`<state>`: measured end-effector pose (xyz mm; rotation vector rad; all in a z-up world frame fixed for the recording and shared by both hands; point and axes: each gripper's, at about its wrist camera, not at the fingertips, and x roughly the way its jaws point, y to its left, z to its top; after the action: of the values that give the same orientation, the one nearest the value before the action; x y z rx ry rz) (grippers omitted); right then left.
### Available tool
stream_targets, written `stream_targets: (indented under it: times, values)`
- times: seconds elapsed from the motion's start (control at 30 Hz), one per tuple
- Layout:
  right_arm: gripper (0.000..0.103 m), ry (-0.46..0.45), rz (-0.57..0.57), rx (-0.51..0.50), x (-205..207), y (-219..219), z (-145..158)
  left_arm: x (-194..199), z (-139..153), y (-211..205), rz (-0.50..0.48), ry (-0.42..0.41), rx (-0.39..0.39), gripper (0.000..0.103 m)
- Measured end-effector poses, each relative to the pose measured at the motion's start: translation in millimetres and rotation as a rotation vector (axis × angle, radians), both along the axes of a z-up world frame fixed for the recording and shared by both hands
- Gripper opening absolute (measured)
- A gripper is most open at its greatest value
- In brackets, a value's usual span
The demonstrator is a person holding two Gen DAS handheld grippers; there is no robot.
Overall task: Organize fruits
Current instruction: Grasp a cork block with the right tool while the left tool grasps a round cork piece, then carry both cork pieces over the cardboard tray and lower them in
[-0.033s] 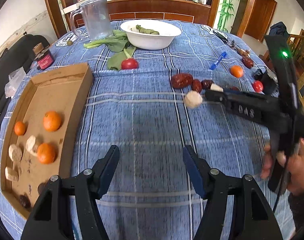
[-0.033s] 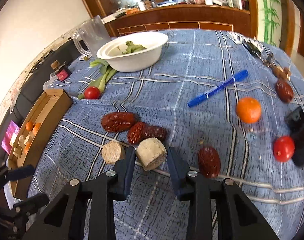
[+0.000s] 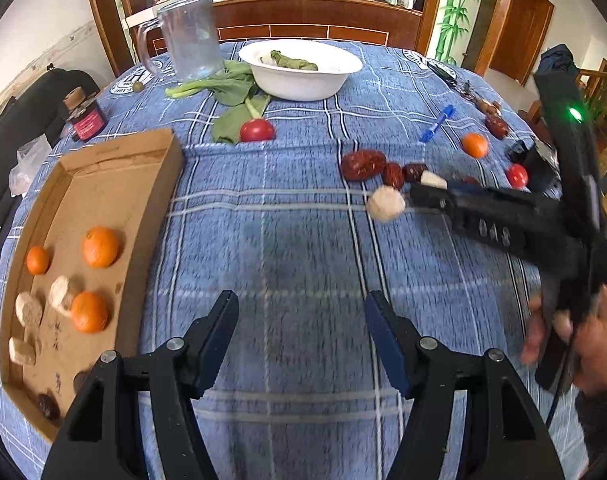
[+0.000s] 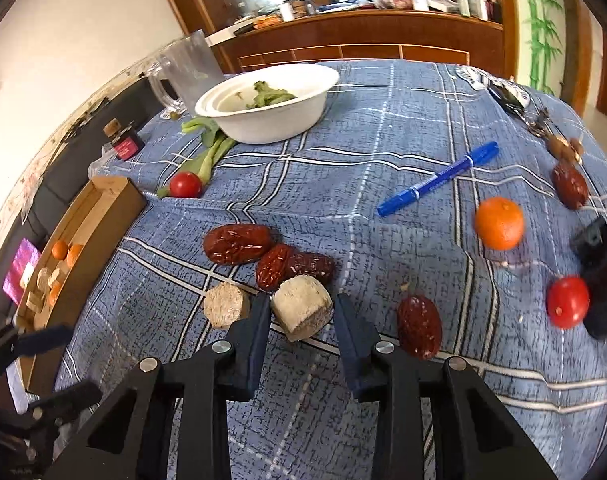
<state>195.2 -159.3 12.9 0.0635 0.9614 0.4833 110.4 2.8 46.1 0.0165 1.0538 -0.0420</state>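
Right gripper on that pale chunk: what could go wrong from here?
The right gripper has just been closing around the pale chunk; only its near end sits between the pads, so it may slip out. The second chunk beside the left finger and the dates just behind could get knocked.

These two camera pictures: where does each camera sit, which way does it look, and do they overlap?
Left wrist view: sits on the left gripper, looking across the table at the cardboard tray; its own open fingers, the right gripper and a hand show.
Right wrist view: sits on the right gripper, whose fingers flank a pale chunk.
Shared: white bowl, blue pen, tray.
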Motion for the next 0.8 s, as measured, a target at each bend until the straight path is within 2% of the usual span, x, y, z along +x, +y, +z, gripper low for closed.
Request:
stream_targets:
  times: [0.17,0.27,0.47,0.63,0.73,0.77,0.8]
  values:
    - [0.034,-0.056,-0.02,-0.036,-15.8,-12.4,10.0,27.7,-10.6,-16.3,0.013,-0.003,-0.015,0.064]
    - [0.034,-0.085,-0.031,-0.064,-31.5,-26.1,16.6,41.8,-17.0,-25.3,0.028,-0.019,-0.058,0.064]
    - [0.034,-0.082,-0.038,-0.056,-46.1,-44.6,16.0,63.2,-33.0,-40.6,0.066,-0.023,-0.119,0.064]
    - [0.034,-0.057,-0.059,-0.033,-47.9,-50.5,9.0,70.3,-36.2,-52.6,0.066,-0.067,-0.066,0.063]
    - [0.034,-0.053,-0.074,-0.028,-49.1,-52.7,7.5,69.7,-37.6,-58.6,0.038,-0.101,-0.023,0.044]
    - [0.034,-0.05,-0.079,-0.026,-50.2,-53.2,7.2,69.1,-36.9,-59.7,0.02,-0.106,-0.026,0.028]
    - [0.034,-0.048,-0.081,-0.027,-50.9,-52.7,7.1,68.3,-35.9,-60.6,-0.001,-0.106,-0.038,0.029]
